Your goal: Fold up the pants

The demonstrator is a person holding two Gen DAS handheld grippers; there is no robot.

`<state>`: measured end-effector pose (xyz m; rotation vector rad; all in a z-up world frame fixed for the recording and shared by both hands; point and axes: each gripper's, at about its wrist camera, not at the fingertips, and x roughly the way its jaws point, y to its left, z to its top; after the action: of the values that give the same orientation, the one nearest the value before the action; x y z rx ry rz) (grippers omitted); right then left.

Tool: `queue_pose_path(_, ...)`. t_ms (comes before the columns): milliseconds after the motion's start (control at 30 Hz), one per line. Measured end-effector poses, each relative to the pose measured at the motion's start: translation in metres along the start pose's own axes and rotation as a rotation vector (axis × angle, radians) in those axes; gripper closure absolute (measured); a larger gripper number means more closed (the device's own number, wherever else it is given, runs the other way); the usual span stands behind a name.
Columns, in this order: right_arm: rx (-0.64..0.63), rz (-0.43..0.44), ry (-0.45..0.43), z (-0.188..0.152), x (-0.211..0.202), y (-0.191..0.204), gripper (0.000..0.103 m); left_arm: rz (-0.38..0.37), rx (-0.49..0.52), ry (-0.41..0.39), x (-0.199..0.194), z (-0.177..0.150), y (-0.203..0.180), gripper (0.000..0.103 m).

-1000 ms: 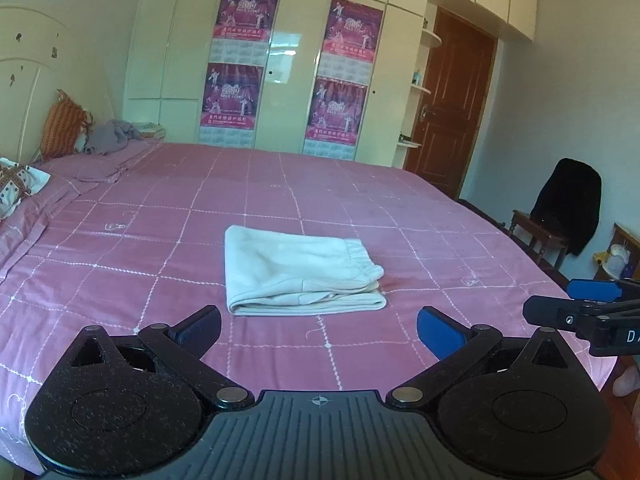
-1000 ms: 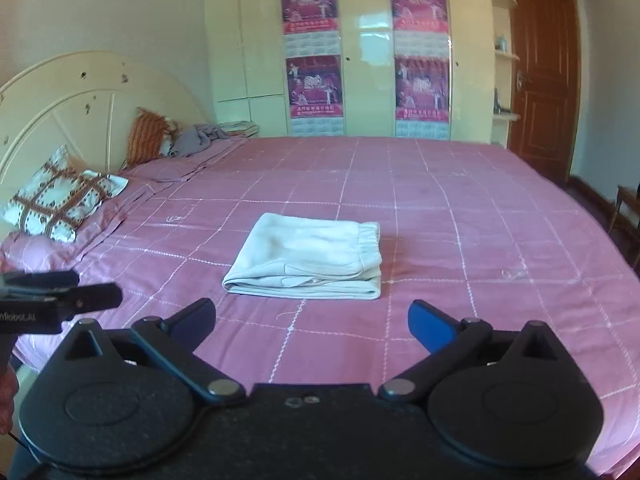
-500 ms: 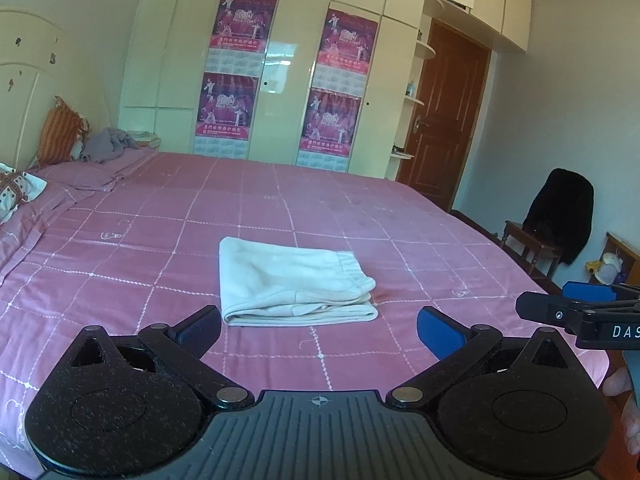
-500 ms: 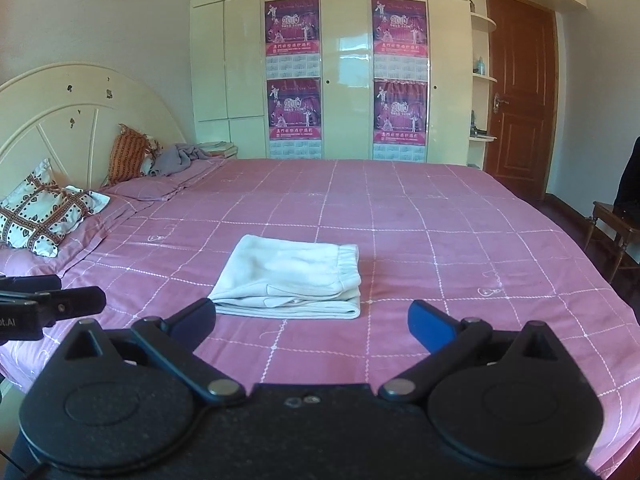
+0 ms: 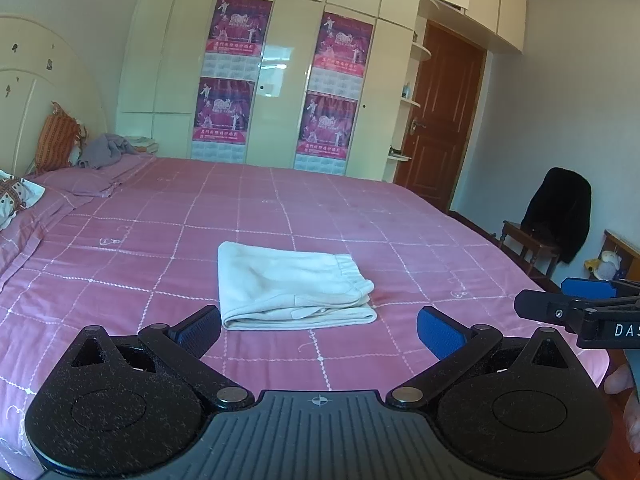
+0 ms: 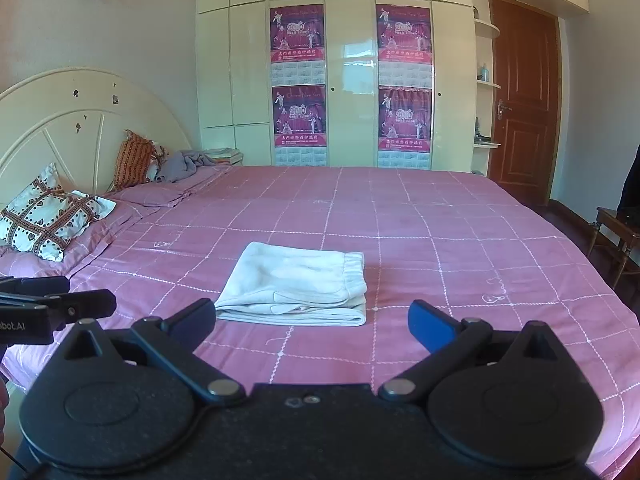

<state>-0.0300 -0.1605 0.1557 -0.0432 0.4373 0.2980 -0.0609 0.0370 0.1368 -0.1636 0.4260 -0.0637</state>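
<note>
Cream-white pants (image 5: 292,292) lie folded into a compact rectangle on the pink checked bedspread (image 5: 160,240), waistband to the right. They also show in the right wrist view (image 6: 298,286). My left gripper (image 5: 318,330) is open and empty, held back from the pants near the bed's front edge. My right gripper (image 6: 312,322) is open and empty, likewise short of the pants. The right gripper's tip shows at the right edge of the left wrist view (image 5: 576,308); the left gripper's tip shows at the left of the right wrist view (image 6: 56,304).
Pillows (image 6: 48,220) and a grey garment (image 6: 188,164) lie at the headboard end on the left. A cream wardrobe with posters (image 6: 348,80) stands behind the bed. A brown door (image 5: 440,120) and a chair with a dark coat (image 5: 556,220) are on the right.
Both grippers have drawn back and tilted up from the folded pants, so more of the room shows. The pants have not moved. Both stay open.
</note>
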Motion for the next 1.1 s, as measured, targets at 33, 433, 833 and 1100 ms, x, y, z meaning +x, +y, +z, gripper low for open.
queue_pose_path(33,-0.003,0.001,0.002,-0.0001,0.0005,0.0005,0.0,0.0,-0.001,0.0,0.0002,-0.0002,0.0001,0.0)
queue_pose_path(433,-0.004,-0.002,0.001,0.0013,0.0005,0.0015,0.0,-0.002,-0.003,-0.007,-0.0012,0.0003,0.0014,0.0)
queue_pose_path(833,-0.007,0.002,0.0,0.0013,-0.0001,0.0031,0.0,-0.005,-0.003,-0.012,-0.0011,0.0002,0.001,0.0)
queue_pose_path(1100,-0.008,0.0,-0.002,0.0014,0.0001,0.0034,0.0,-0.007,-0.003,-0.015,-0.0005,-0.0006,0.0023,0.0)
